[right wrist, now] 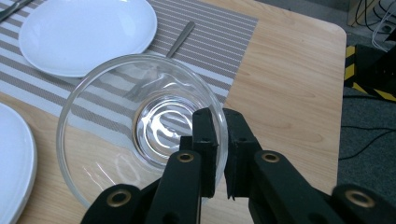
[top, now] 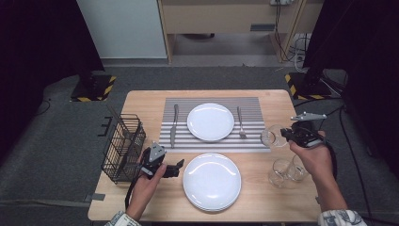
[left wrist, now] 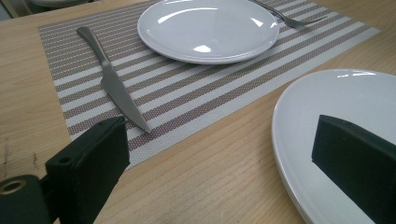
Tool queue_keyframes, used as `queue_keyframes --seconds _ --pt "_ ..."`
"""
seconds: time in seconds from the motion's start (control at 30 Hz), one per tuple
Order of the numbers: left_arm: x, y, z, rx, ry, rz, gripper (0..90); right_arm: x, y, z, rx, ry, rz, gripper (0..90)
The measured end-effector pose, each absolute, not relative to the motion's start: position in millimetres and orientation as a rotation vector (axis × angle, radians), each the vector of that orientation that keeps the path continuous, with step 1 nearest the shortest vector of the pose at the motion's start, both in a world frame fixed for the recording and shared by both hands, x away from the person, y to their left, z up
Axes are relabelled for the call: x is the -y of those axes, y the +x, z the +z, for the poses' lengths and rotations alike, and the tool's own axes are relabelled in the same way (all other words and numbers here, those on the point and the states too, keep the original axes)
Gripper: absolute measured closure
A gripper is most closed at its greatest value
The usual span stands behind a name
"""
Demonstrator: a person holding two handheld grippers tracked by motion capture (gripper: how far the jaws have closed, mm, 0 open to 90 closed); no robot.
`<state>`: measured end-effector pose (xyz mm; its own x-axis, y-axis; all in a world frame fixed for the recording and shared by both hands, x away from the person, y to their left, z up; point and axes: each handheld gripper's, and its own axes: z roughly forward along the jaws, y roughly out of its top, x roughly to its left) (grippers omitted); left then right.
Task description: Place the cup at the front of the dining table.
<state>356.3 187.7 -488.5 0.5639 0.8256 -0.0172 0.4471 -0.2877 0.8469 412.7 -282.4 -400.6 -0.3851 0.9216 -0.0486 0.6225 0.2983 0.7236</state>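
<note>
- Glass (right wrist: 140,140) carried toward the placemat (top: 211,143), rim pinched by the right tool (right wrist: 220,116); left tool (left wrist: 219,154) spread, idle.
- Next: set it upright beside the fork (top: 240,122).

Overhead glare, dark blurry surroundings

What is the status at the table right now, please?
Right gripper shut on clear glass bowl rim, bowl lifted. Left gripper open, empty, beside near white plate. Nothing in the way.
</note>
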Motion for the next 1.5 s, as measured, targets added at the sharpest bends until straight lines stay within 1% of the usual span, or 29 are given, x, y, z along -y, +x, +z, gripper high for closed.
queue_keyframes --seconds 0.9,1.5 --pt "-190 353 -486 -1.031 1.917 0.552 3.6 225 419 -367 -2.119 1.264 0.981 84.8" --pt "-189 351 -489 -1.036 1.923 0.547 3.4 200 428 -367 -2.136 1.236 1.014 84.8"
